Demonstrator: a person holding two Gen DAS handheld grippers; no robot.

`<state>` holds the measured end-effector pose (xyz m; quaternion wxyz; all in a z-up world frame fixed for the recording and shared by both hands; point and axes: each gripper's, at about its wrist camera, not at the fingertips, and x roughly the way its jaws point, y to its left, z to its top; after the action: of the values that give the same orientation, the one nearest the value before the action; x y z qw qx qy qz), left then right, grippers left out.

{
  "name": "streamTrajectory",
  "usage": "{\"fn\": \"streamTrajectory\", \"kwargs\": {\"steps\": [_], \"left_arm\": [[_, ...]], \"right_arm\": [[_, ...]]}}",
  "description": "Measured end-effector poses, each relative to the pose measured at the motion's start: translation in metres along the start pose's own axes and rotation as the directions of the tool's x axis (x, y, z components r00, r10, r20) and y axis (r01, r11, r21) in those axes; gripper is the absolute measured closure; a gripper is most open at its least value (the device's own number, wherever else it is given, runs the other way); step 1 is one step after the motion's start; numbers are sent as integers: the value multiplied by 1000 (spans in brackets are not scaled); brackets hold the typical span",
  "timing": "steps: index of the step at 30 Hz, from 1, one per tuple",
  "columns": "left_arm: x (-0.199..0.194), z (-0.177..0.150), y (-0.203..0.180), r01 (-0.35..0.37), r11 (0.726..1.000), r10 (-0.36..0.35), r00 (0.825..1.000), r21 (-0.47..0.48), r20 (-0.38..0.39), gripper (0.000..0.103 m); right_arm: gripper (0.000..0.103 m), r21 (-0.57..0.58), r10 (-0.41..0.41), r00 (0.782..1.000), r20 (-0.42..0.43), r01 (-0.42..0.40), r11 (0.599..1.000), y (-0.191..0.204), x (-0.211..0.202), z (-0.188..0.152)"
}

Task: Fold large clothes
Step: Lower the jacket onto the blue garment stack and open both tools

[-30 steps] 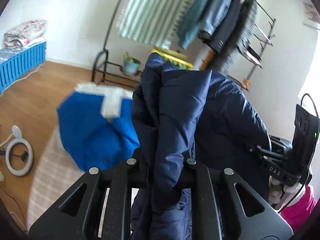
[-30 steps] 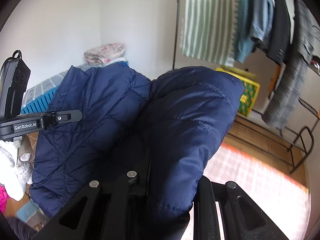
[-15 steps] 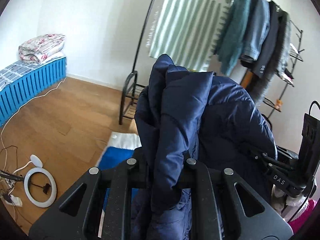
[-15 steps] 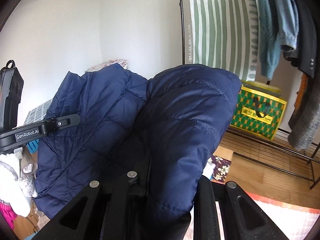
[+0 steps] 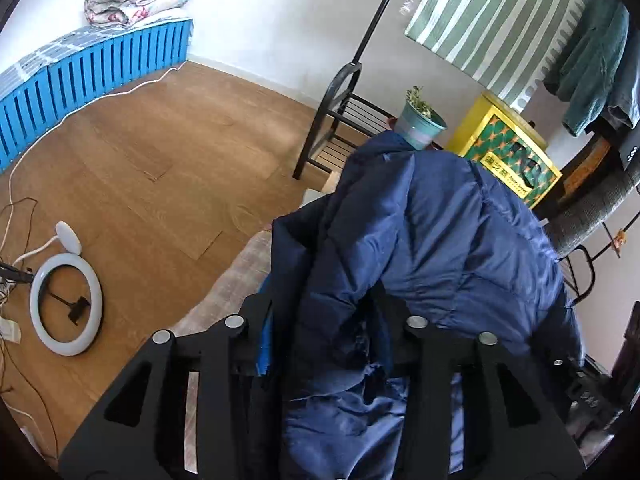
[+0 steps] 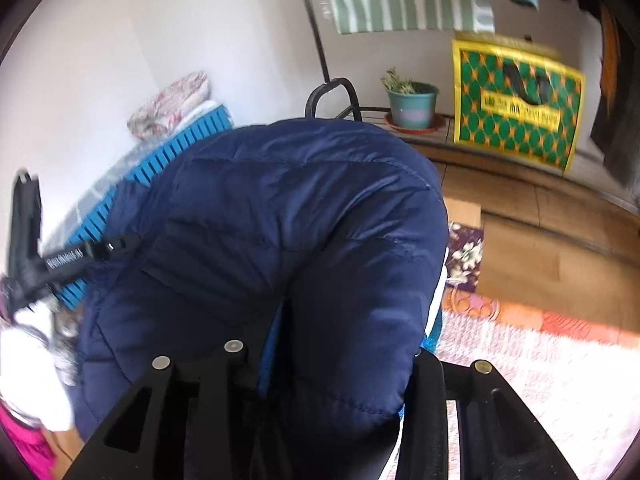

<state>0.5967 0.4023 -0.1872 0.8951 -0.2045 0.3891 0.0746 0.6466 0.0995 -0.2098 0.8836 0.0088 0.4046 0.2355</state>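
Observation:
A navy quilted puffer jacket (image 5: 432,240) bulges up between the fingers of my left gripper (image 5: 328,332), which is shut on its fabric. The same jacket (image 6: 288,232) fills the middle of the right wrist view, and my right gripper (image 6: 332,356) is shut on another part of it. Both grippers hold the jacket above a pale rug (image 6: 540,360). The fingertips of both are hidden by the padding. The left gripper's body (image 6: 76,258) shows at the left of the right wrist view.
A black clothes rack (image 5: 328,120) with hanging garments, a potted plant (image 6: 412,104) and a yellow-green bag (image 6: 516,100) stands ahead. A blue slatted bench (image 5: 88,76) with folded bedding is at the left. A ring light (image 5: 66,304) and cables lie on the wood floor.
Both grippers have tilted downward with the jacket still held; the views now show the floor, rug and rack base instead of the wall and hanging clothes.

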Motion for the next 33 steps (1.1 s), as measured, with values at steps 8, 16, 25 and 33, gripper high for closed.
{"fn": "streamTrajectory", "kwargs": {"steps": [8, 16, 25, 33], "left_arm": [[-28, 0, -1, -186, 982, 183, 981, 35, 68, 42], [-102, -11, -5, -229, 973, 223, 965, 25, 135, 46], [-232, -47, -75, -168, 973, 126, 960, 155, 252, 46], [-375, -114, -132, -83, 966, -6, 939, 243, 344, 46]], "right_arm": [[51, -46, -42, 999, 29, 43, 998, 10, -30, -2], [50, -77, -87, 991, 100, 95, 993, 11, -107, -6], [50, -114, -107, 973, 205, 132, 985, 28, -235, -29], [50, -143, -151, 946, 288, 198, 970, 46, -354, -72]]}}
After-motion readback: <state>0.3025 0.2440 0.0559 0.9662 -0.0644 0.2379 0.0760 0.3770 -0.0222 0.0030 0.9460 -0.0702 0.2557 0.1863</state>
